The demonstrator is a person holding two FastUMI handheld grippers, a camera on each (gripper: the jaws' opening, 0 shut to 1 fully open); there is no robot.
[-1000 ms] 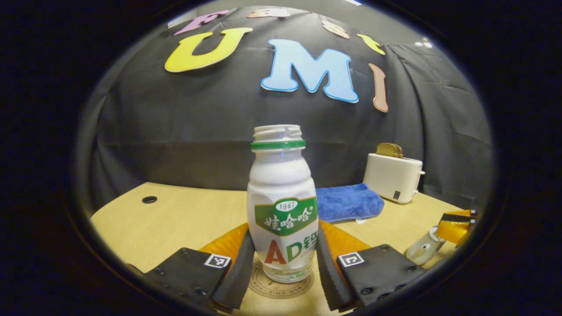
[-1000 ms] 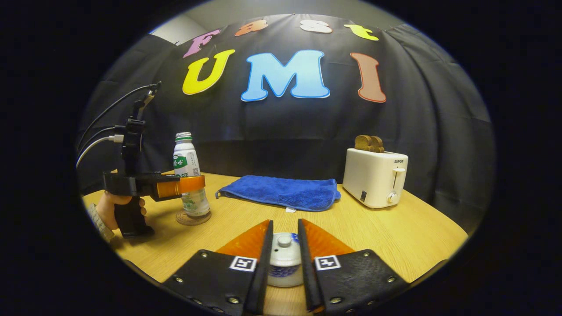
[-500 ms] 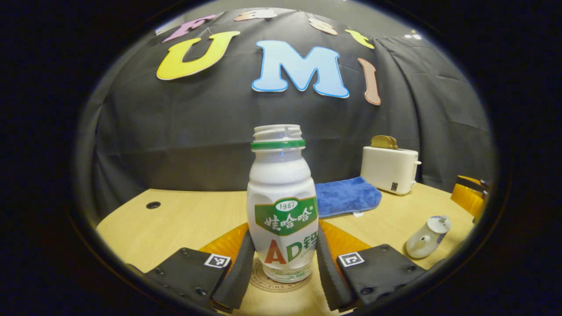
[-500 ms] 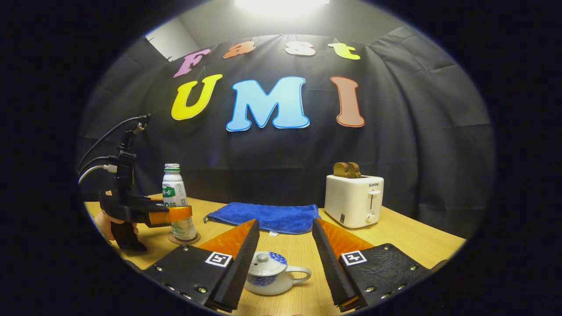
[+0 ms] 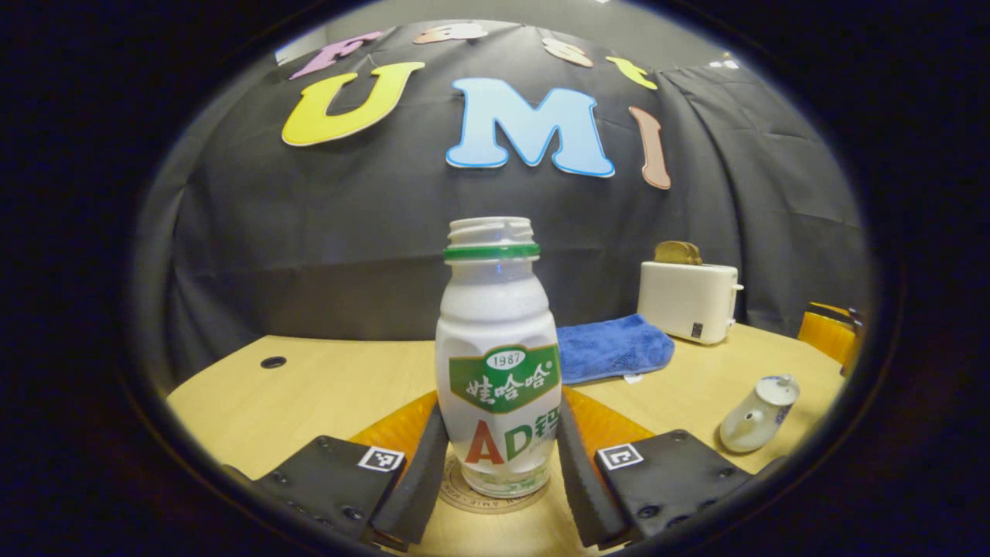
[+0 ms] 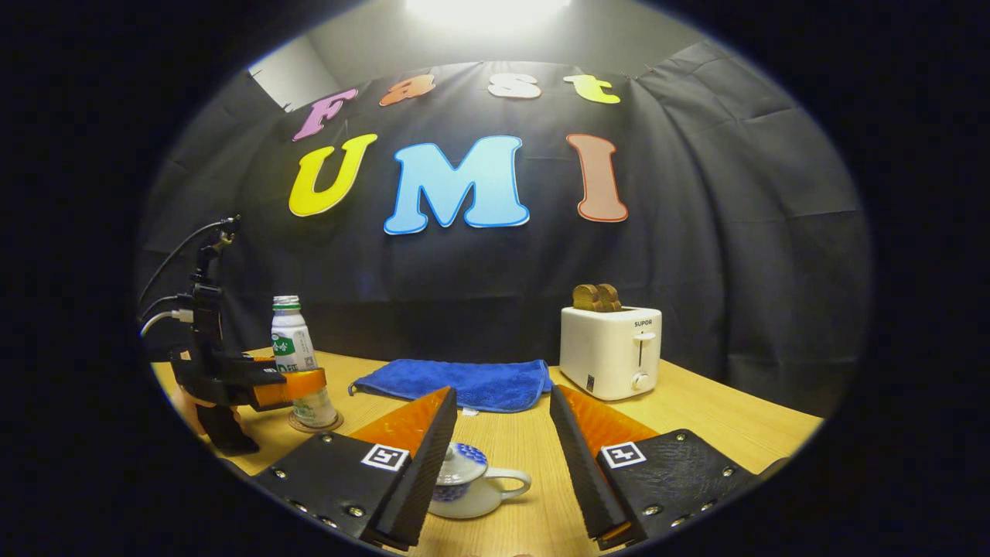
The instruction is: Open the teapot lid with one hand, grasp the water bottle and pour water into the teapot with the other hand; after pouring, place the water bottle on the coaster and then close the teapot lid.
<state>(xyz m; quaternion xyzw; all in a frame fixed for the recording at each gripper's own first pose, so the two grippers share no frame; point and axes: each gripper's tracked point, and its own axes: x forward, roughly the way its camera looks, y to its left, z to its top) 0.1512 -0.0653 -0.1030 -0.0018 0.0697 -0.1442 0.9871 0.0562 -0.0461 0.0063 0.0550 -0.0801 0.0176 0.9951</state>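
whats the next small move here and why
Probably open the left gripper and back it away: the water bottle already stands upright on the coaster, and the teapot has its lid on, with the right gripper open above it.

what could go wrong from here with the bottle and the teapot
1. The water bottle has no cap and stands on the coaster with the left gripper fingers close at both sides; opening or pulling back crookedly could tip it and spill.
2. The right gripper is open just above the lidded teapot; a careless retreat might clip its handle.
3. The blue towel and toaster sit behind, so a spill may reach them.
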